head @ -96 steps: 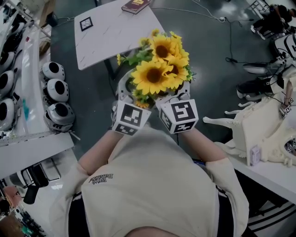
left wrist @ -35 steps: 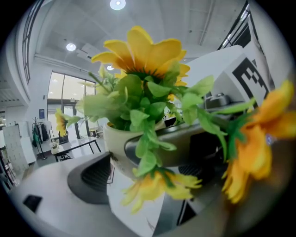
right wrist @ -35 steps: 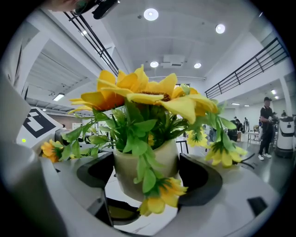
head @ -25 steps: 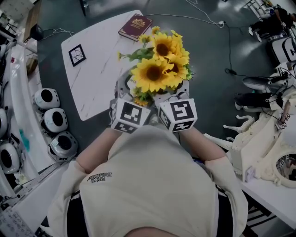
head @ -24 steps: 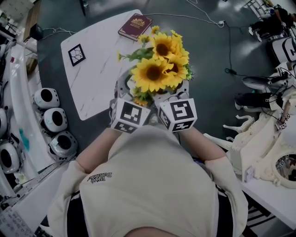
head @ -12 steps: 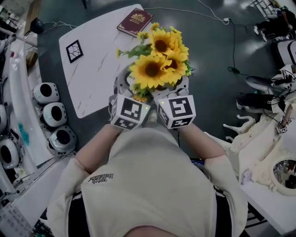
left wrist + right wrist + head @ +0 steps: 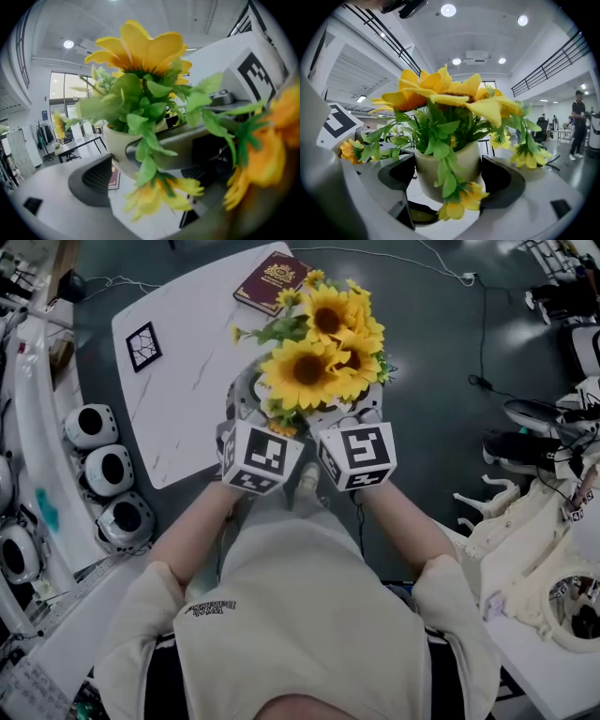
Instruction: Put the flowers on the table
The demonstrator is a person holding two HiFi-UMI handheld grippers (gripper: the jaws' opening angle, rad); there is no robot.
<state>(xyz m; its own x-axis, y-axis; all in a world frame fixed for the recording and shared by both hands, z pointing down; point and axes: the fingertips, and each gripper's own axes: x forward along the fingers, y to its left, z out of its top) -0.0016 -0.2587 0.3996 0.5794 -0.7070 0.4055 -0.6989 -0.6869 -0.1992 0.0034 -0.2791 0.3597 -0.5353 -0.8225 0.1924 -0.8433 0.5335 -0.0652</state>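
A bunch of yellow sunflowers [image 7: 319, 357] in a cream pot is carried in front of the person's chest. Both grippers grip the pot from below, the left gripper [image 7: 251, 413] and the right gripper [image 7: 352, 418] side by side. In the right gripper view the pot [image 7: 466, 161] sits between the two dark pads of the right gripper [image 7: 447, 180], touching both. The left gripper view shows the pot [image 7: 115, 143] against one pad [image 7: 96, 178]; blurred petals hide the other. The white marble table [image 7: 187, 352] lies just beyond and left of the blooms.
A dark red book [image 7: 273, 280] and a square marker tile [image 7: 143, 345] lie on the table. Round white devices [image 7: 94, 427] line the left. Pale sculptures [image 7: 525, 521] stand right, shoes [image 7: 530, 413] and cables on the floor. A person [image 7: 577, 124] stands far off.
The person has stepped toward the table with the flowers held the same way. The table and book have come nearer, and the blooms now overlap the table's near corner.
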